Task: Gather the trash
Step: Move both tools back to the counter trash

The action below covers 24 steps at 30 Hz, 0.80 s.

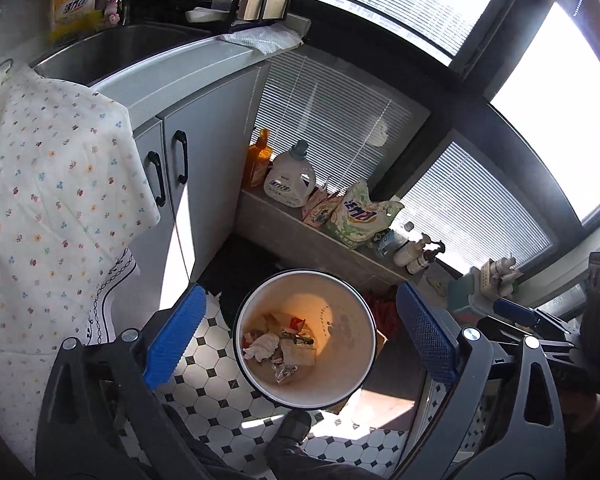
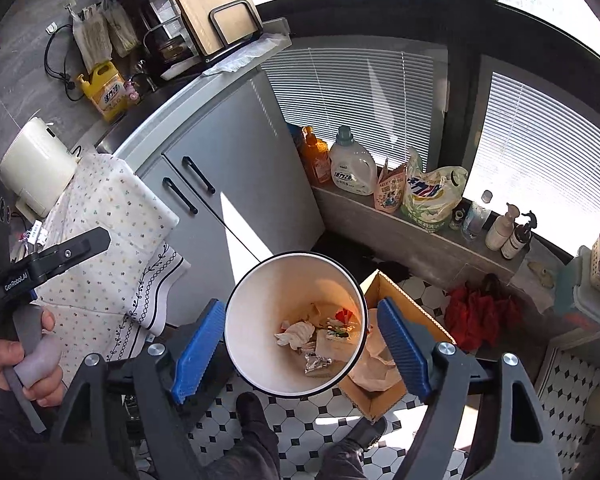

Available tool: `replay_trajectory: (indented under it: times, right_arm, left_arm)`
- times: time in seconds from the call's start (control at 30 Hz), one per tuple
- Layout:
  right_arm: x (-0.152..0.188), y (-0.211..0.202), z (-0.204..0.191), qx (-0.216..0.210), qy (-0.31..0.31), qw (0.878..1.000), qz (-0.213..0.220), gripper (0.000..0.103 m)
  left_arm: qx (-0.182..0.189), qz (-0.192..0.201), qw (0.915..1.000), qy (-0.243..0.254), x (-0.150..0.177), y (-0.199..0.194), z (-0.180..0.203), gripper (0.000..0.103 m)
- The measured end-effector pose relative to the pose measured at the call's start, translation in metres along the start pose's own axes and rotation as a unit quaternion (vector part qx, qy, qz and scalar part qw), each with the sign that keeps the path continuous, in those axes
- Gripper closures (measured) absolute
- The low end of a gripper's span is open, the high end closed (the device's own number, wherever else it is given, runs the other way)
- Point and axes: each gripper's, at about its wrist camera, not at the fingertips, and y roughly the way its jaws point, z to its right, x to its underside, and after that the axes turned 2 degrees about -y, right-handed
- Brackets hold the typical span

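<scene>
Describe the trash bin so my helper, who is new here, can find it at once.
Start at the grey sink cabinet with black handles. On the black-and-white tiled floor at its foot stands a round white bin with a dark rim, trash inside. The open brown cardboard box beside it is square.

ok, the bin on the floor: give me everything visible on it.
The bin is a round, open-topped tub, white inside with a thin dark rim, no lid or liner visible. It stands upright on the black-and-white tiled floor, beside the grey cabinet, with a cardboard box right against its other side. Only the bottom is filled: crumpled tissue, foil, paper scraps and wrappers. Both open grippers, left and right, hover above, not touching it.
</scene>
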Motion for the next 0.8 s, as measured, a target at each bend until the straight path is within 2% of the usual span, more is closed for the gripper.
replay_trajectory:
  times: [0.13,0.4,0.6,0.8]
  right_arm:
    - [-0.014,-0.001,-0.039,-0.01,-0.026,0.999,0.02,0.011]
    - [-0.033,0.016,-0.13,-0.062,-0.083,0.994,0.026,0.008]
    - [-0.041,0.033,-0.207,-0.105,-0.141,0.984,0.019,0.008]
    - [-0.046,0.047,-0.277,-0.14,-0.191,0.971,0.016,0.008]
  left_arm:
    - [-0.024,0.024,0.9989,-0.031,-0.003,-0.033,-0.035,0.006]
    - [-0.088,0.081,0.9897,-0.08,0.01,-0.109,-0.108,0.006]
    - [-0.131,0.111,0.9749,-0.142,0.034,-0.162,-0.174,0.006]
    - [-0.168,0.143,0.9549,-0.198,0.062,-0.213,-0.227,0.006]
